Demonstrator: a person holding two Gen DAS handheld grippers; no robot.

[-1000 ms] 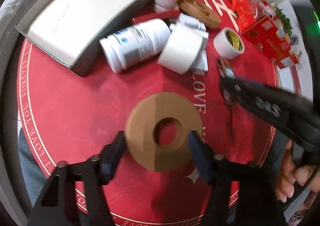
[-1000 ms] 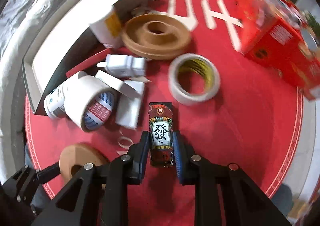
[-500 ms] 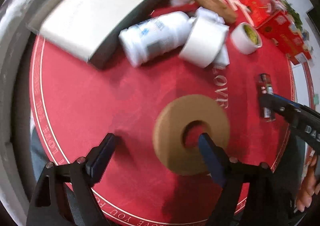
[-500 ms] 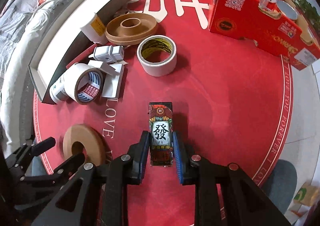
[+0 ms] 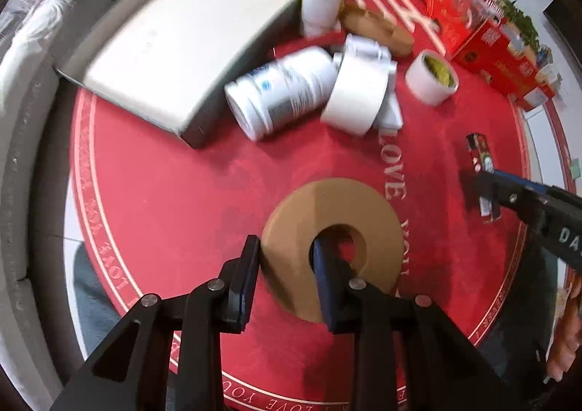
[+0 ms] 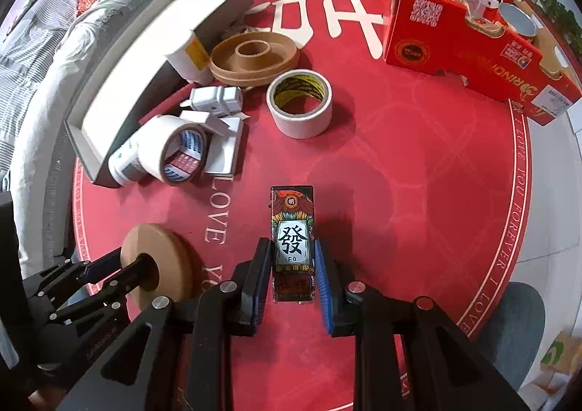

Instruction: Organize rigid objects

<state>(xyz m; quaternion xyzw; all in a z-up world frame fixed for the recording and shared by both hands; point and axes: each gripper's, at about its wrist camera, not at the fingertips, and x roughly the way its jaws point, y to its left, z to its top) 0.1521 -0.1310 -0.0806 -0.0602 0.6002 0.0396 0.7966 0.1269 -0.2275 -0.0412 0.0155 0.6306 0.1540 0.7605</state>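
My left gripper point(image 5: 285, 267) is shut on the brown ring-shaped tape roll point(image 5: 349, 214): one finger on its outer edge, the other in its centre hole. The roll also shows in the right wrist view point(image 6: 160, 258), with the left gripper point(image 6: 120, 272) on it. My right gripper point(image 6: 294, 274) is shut on a small black box with a mahjong print point(image 6: 293, 232), held just above the red table mat point(image 6: 418, 192). That box point(image 5: 480, 156) and the right gripper point(image 5: 487, 189) show at the right of the left wrist view.
An open grey box point(image 6: 120, 83) lies far left. Beside it are a white bottle point(image 5: 283, 90), a white tape roll point(image 6: 174, 149), a white adapter point(image 6: 216, 98), a wide tape roll point(image 6: 300, 101) and a brown spool point(image 6: 254, 56). A red carton point(image 6: 465, 36) stands far right.
My left gripper has gone from wide open to shut on the brown tape roll's rim. My right gripper has pulled back towards the near edge with the mahjong box.
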